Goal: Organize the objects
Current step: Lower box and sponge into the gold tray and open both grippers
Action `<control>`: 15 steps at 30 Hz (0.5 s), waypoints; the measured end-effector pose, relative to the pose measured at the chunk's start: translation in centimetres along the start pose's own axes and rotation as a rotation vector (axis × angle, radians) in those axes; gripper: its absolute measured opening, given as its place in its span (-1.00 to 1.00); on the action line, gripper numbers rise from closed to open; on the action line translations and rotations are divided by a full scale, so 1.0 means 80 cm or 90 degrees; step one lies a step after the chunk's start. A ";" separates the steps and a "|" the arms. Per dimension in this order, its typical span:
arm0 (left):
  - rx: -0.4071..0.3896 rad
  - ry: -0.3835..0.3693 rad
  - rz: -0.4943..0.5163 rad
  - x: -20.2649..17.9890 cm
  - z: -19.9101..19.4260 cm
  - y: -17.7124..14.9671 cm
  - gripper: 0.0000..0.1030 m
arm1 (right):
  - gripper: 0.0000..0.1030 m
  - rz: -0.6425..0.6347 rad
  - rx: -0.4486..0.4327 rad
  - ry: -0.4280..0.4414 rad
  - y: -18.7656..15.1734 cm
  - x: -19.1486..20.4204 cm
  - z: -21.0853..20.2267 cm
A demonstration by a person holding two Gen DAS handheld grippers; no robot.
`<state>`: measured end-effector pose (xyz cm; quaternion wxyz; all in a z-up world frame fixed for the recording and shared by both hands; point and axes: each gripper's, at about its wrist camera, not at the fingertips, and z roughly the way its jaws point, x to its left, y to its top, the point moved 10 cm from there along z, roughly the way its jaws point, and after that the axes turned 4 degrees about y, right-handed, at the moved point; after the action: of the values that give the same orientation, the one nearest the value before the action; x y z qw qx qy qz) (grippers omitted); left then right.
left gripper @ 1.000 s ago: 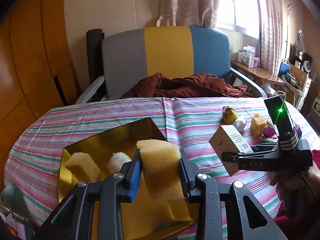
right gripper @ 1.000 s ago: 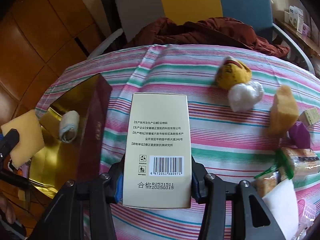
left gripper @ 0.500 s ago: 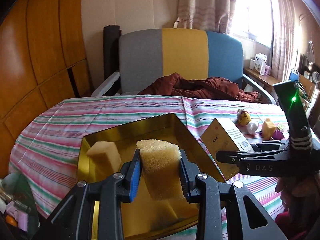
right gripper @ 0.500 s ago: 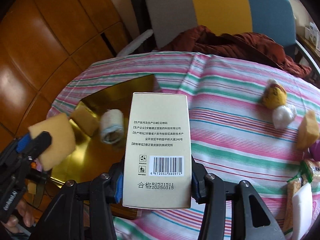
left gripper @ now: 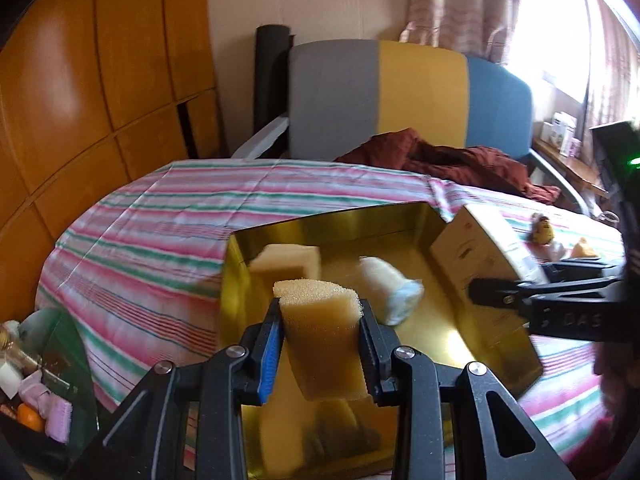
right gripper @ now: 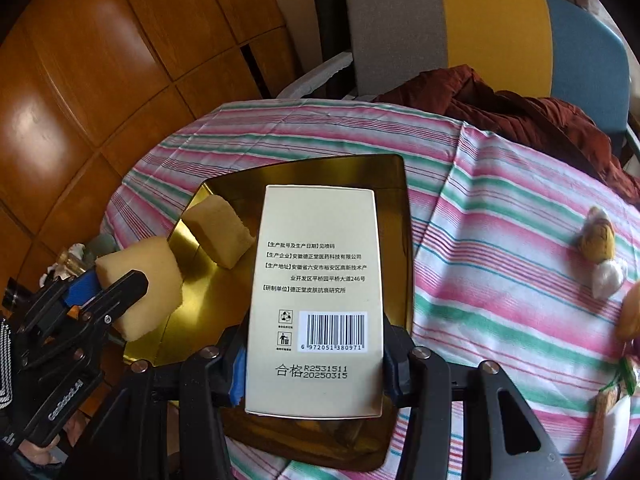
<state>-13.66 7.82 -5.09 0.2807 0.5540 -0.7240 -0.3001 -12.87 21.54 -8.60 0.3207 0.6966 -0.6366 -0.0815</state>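
Note:
My left gripper point(left gripper: 320, 312) is shut on a yellow sponge block point(left gripper: 324, 360), held above the near part of an open gold tin point(left gripper: 332, 220) on the striped tablecloth. Inside the tin lie another yellow sponge point(left gripper: 286, 260) and a white roll point(left gripper: 390, 290). My right gripper point(right gripper: 316, 360) is shut on a cream carton point(right gripper: 316, 280) with a barcode, hanging over the tin point(right gripper: 304, 168). The carton hides the white roll in the right wrist view. There the left gripper point(right gripper: 120, 292) and its sponge point(right gripper: 148, 272) show at the tin's left edge, near the inner sponge point(right gripper: 220, 236).
A yellow plush toy point(right gripper: 598, 236), a white ball point(right gripper: 608, 276) and packets point(right gripper: 616, 396) lie at the table's right. Behind stands a grey, yellow and blue chair point(left gripper: 420, 88) with a maroon cloth point(left gripper: 448, 160). Wooden panels line the left; a cluttered side tray point(left gripper: 36, 400) sits low left.
Both grippers have swung left across the table with their loads. The carton, earlier over the stripes right of the tin, now hangs over the tin. The sponge stays gripped.

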 end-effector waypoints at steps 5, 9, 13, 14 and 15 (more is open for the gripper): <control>0.012 0.029 0.001 0.029 0.033 0.002 -0.18 | -0.02 -0.004 -0.026 -0.052 0.041 -0.003 0.011; 0.029 0.048 -0.015 0.047 0.048 -0.009 0.47 | 0.11 -0.006 -0.048 -0.092 0.065 -0.008 0.012; 0.020 0.057 -0.023 0.052 0.040 -0.019 0.50 | 0.30 0.009 -0.044 -0.090 0.053 -0.012 0.010; 0.021 0.055 -0.029 0.053 0.037 -0.023 0.50 | 0.30 0.010 -0.039 -0.093 0.049 -0.013 0.011; 0.022 0.054 -0.034 0.053 0.034 -0.025 0.50 | 0.30 0.012 -0.035 -0.093 0.044 -0.014 0.012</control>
<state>-15.38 3.60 -8.12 0.2931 0.5902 -0.7014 -0.2716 -16.50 22.32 -7.77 0.2931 0.6739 -0.6621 -0.1467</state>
